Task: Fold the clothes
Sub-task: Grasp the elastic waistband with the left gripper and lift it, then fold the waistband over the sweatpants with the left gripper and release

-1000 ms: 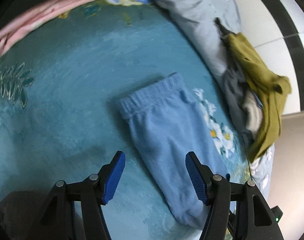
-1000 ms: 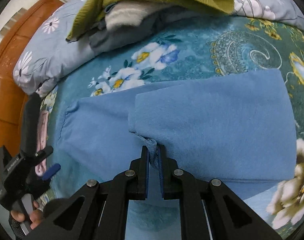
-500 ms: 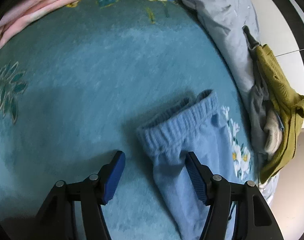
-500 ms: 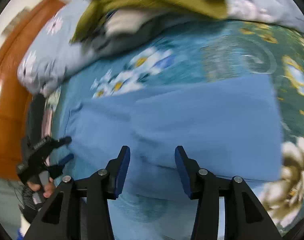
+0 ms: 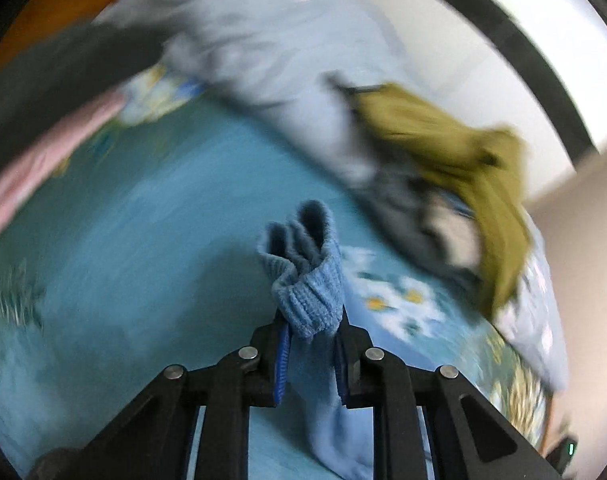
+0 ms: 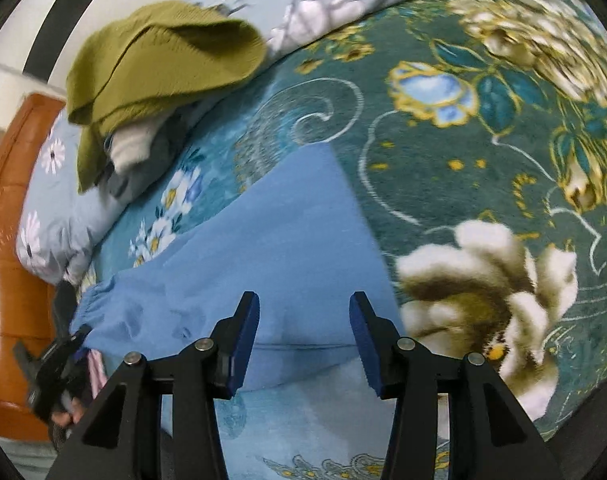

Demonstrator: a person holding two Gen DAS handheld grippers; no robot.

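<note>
The left gripper point(image 5: 309, 350) is closing, pinching the blue trousers' point(image 5: 309, 292) ribbed waistband, while the right gripper point(image 6: 303, 336) is hovering spread over them on the bed point(image 6: 443, 152).

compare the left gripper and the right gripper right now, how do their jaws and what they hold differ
The left gripper has its jaws closing, narrow, on the ribbed waistband of the blue pants, bunched between them; the right gripper stands wide apart with nothing pinched, only flat pants fabric beneath. The left view is motion-blurred; the right is sharper. Both have blue pads on black fingers and point down at the bed.
</note>
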